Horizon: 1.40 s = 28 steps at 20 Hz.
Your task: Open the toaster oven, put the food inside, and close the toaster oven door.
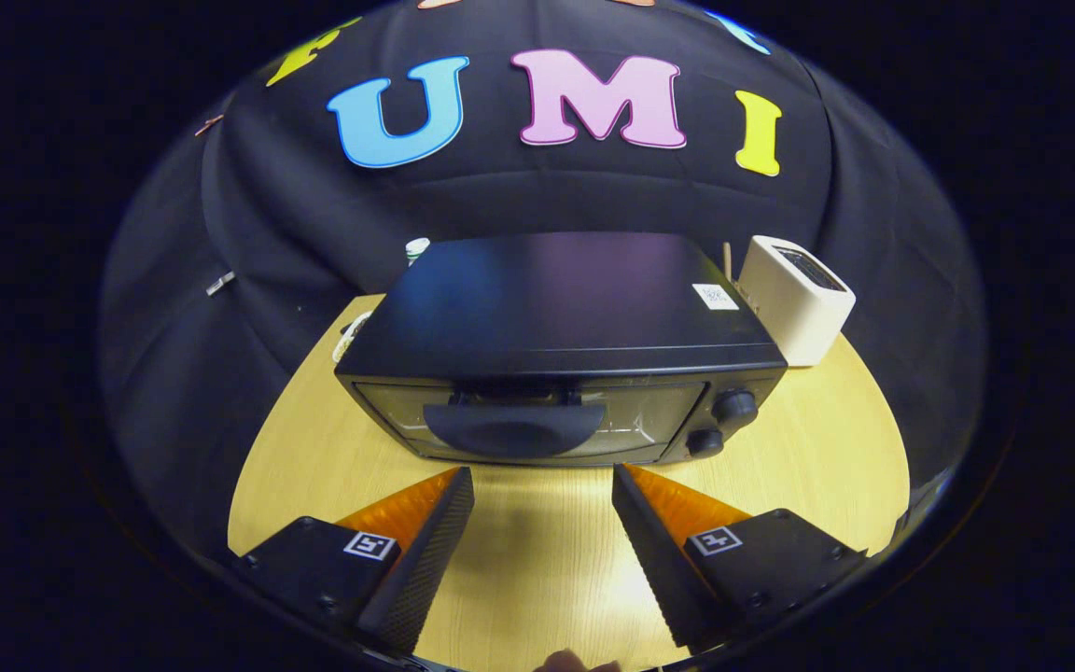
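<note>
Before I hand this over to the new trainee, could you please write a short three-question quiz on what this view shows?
1. True or false: the toaster oven door is shut.
2. What lies between the tongs? A) food B) the door handle C) only bare table
3. Fill in: the white toaster stands beside the oven on the same side as its two ____.

Key: 1 true. 2 C; the tongs are open, with the handle just beyond them. 3 knobs.
</note>
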Motion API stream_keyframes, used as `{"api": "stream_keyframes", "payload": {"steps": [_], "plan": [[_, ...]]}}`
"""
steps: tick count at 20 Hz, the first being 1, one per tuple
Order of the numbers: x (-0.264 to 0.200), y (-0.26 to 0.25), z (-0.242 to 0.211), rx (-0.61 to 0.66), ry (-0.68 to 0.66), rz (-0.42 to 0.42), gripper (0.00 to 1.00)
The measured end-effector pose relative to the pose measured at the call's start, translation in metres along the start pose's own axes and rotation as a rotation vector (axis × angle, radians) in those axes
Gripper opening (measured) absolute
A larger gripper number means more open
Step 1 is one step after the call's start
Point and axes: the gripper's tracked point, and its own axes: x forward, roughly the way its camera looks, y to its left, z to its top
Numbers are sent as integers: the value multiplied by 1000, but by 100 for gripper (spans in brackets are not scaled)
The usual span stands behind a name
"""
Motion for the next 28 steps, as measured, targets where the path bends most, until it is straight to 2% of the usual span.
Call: {"api": "stream_keyframes", "payload": {"steps": [7,12,18,28], "plan": [[-23,-26,31,-58,-129,-8,98],[-51,-50,71,-68,-243,-7,98],[-86,-92,125,-83,-385,-20,97],[-148,-179,192,-57,-542,-51,97]]}}
